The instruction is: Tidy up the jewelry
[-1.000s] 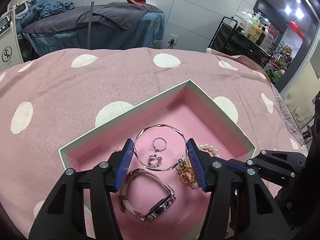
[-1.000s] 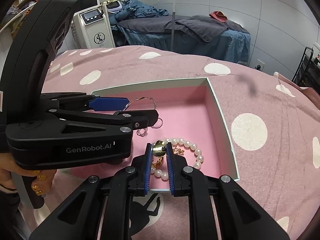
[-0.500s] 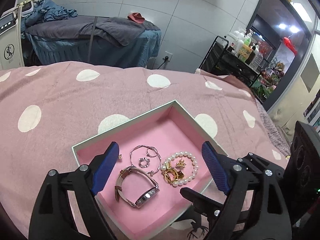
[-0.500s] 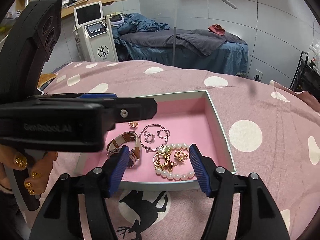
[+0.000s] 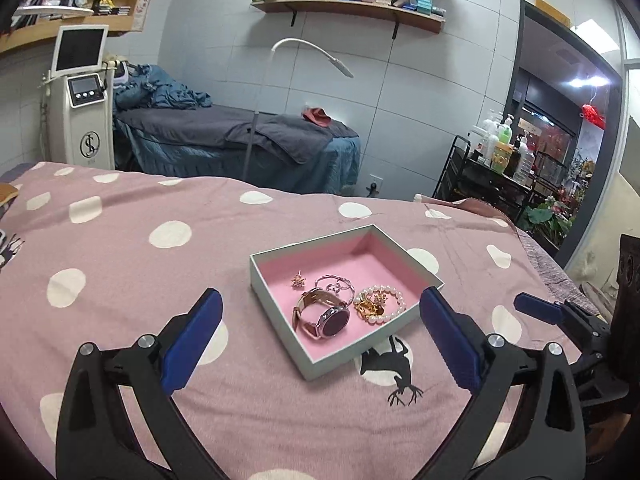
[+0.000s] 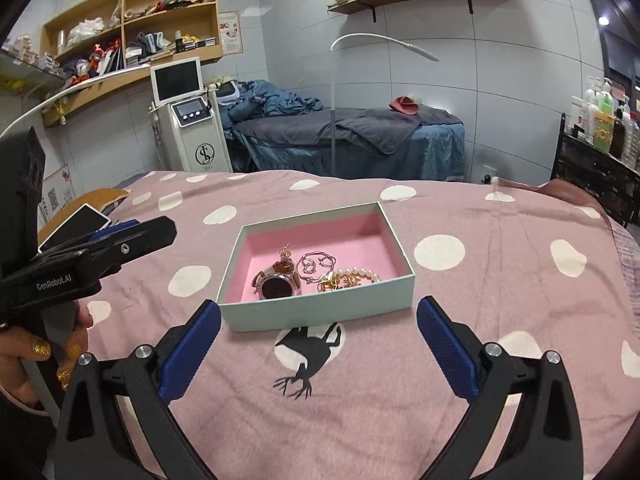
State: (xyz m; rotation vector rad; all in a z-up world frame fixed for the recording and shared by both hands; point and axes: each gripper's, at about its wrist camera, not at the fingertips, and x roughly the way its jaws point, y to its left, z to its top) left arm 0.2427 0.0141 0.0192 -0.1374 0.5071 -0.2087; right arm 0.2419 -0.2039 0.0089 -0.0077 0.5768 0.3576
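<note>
pink-lined box [image 5: 276, 264]: one watch [image 5: 326, 314], one pearl bracelet [image 5: 394, 300], one bangle [image 5: 334, 282]. left gripper [image 5: 318, 318] and right gripper [image 6: 318, 324] opening, empty, farther back than before.

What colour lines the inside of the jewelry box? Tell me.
Pink; the box is pale mint outside. Clearest in the right wrist view.

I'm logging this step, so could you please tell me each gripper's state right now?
Left gripper: jaws opening wide, holding nothing.
Right gripper: jaws opening wide, holding nothing.
</note>
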